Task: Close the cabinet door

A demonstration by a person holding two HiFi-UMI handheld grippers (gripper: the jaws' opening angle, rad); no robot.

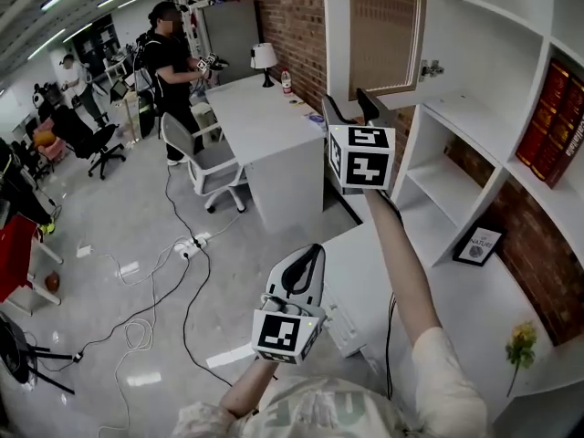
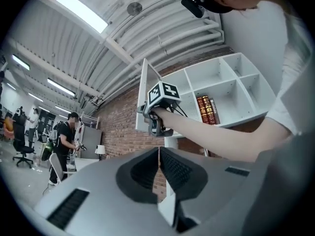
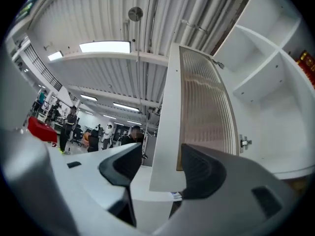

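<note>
The cabinet door point(image 1: 388, 30), a white frame around ribbed glass, stands swung open from the white shelf unit point(image 1: 474, 108). My right gripper point(image 1: 347, 103) is raised just below the door's lower edge, jaws open. In the right gripper view the door's white frame edge point(image 3: 165, 132) shows in the gap of the right gripper point(image 3: 162, 168), and neither pad touches it. My left gripper point(image 1: 301, 272) hangs lower, over the white counter, shut with nothing in it. The left gripper point(image 2: 158, 166) looks up at the open door point(image 2: 143, 97).
Red books point(image 1: 552, 121) stand in a right-hand compartment, a small framed picture point(image 1: 477, 245) in a lower one, and a yellow flower point(image 1: 520, 345) on the counter. A white desk point(image 1: 265, 126) with a lamp point(image 1: 264, 59), a chair point(image 1: 205, 158), floor cables point(image 1: 173, 263) and a person point(image 1: 169, 53) are to the left.
</note>
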